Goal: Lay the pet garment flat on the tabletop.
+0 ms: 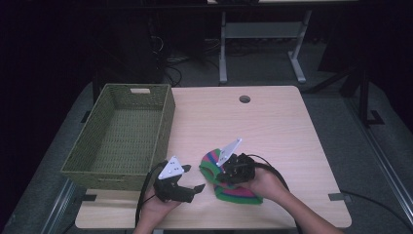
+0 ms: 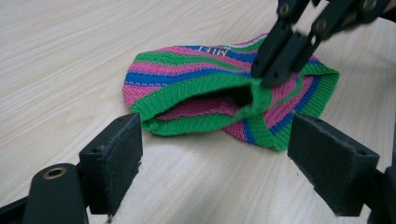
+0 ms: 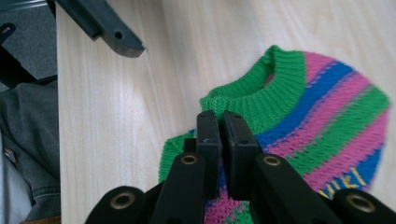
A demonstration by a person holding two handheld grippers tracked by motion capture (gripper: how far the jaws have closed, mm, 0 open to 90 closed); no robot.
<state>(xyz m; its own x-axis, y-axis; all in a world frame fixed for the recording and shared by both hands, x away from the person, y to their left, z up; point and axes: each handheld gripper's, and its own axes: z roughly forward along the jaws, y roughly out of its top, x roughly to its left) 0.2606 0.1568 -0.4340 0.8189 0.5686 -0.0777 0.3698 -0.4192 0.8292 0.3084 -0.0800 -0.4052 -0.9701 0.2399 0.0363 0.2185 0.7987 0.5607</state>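
**Right gripper clamped on the hat's green cuff**

I had the hat (image 1: pixel 229 183) lying near the table's (image 1: pixel 272 126) front edge, between my two hands and a little right of centre. It was a striped knit, pink, blue and green, with a green ribbed cuff. In the high view its long axis ran on a diagonal, from the upper left down toward the lower right. From the left gripper view the cuff's opening faced my left gripper, gaping slightly, with the pink inside showing. Which end was the crown in the high view I could not tell, since my right hand covered the middle.

My right gripper (image 2: pixel 273 77) had its jaws pressed together on the upper lip of the cuff. In the right gripper view the two pads met with green rib pinched between them, and the fold of cuff stood raised off the table there.

My left gripper (image 1: pixel 192 178) sat just left of the hat, pointing at it along the table. Its jaws stood wide apart, holding nothing, and the hat lay beyond the pads (image 2: pixel 116 161) without touching them.

The basket (image 1: pixel 92 161) stood at the table's left side, well apart from the hat.
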